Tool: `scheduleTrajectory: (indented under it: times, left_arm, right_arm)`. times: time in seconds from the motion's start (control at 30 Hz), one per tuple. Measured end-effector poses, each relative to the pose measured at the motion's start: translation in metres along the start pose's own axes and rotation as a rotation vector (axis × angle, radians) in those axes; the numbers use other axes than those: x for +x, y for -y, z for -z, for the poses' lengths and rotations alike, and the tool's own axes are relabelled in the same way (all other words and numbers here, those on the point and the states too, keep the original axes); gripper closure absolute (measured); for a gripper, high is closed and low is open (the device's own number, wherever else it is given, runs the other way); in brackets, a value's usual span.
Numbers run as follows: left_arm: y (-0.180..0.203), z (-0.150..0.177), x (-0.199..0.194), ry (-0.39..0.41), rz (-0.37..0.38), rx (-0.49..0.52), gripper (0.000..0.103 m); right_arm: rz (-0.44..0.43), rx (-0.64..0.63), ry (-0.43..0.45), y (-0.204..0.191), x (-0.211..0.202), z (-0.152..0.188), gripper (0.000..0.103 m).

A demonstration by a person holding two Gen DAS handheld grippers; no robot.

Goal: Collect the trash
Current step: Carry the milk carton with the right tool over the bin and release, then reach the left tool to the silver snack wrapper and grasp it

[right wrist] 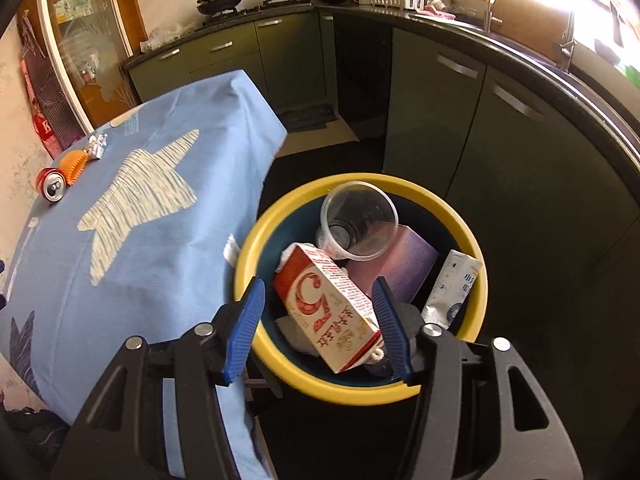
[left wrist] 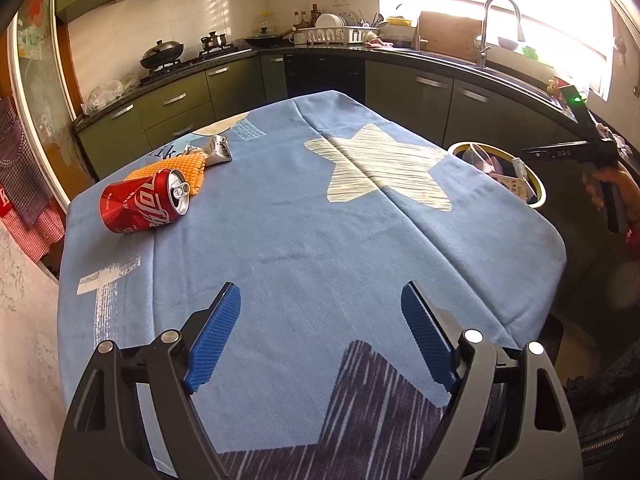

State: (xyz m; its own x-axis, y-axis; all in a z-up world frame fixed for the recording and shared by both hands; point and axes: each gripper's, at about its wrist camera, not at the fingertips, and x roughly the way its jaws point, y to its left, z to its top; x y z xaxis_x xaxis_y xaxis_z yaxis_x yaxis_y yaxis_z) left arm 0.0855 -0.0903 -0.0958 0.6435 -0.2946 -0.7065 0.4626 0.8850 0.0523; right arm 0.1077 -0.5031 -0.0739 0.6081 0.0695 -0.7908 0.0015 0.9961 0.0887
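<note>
A red cola can [left wrist: 146,207] lies on its side at the table's far left, next to an orange scrubber [left wrist: 176,170] and a crumpled silver wrapper [left wrist: 218,150]; the can also shows in the right wrist view [right wrist: 51,185]. My left gripper [left wrist: 320,300] is open and empty above the near table edge. My right gripper [right wrist: 318,292] is open and empty above a yellow-rimmed bin [right wrist: 478,264], which holds a red and white carton [right wrist: 328,304], a clear plastic cup [right wrist: 358,220], a purple box [right wrist: 404,260] and a white pouch [right wrist: 454,286]. The bin also shows in the left wrist view [left wrist: 538,184].
The table wears a blue cloth with a pale star [left wrist: 380,168]. The bin stands on the dark floor off the table's right side. Green kitchen cabinets [right wrist: 440,112], a stove with pans [left wrist: 162,58] and a sink tap [left wrist: 486,32] line the far walls.
</note>
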Motion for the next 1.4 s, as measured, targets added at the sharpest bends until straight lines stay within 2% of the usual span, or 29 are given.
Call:
scheduleTrajectory:
  times: [0.07,0.27,0.5,0.6,0.9,1.13,1.27,1.4]
  left_arm:
    - [-0.007,-0.004,0.003,-0.003,-0.015,-0.011,0.016]
    - [-0.048,-0.018,0.015,-0.021,-0.072,-0.100,0.016]
    - [-0.097,-0.031,0.027,-0.039,-0.096,-0.211,0.016]
    - [-0.108,-0.044,0.029,-0.045,-0.094,-0.213,0.016]
    - [-0.134,-0.118,0.056,-0.074,-0.105,-0.147,0.016]
    - [-0.159,-0.183,0.131,-0.231,-0.052,-0.141,0.016]
    - [-0.165,-0.209,0.184,-0.345,-0.067,-0.163,0.016]
    - [-0.172,-0.217,0.226,-0.421,-0.108,-0.208,0.016]
  right_arm:
    - [-0.016,-0.007,0.013,-0.009,-0.005,-0.002,0.048]
    - [-0.050,-0.069,0.024,-0.040,-0.004,-0.010,0.047]
    - [-0.075,-0.111,0.001,-0.058,0.008,-0.017,0.046]
    - [-0.074,-0.125,-0.010,-0.065,0.014,-0.021,0.046]
    - [-0.103,-0.127,-0.045,-0.079,0.032,-0.021,0.046]
    - [-0.095,-0.124,-0.034,-0.079,0.025,-0.022,0.046]
    - [-0.096,-0.132,-0.034,-0.082,0.022,-0.022,0.046]
    - [-0.106,-0.144,-0.038,-0.085,0.021,-0.019,0.046]
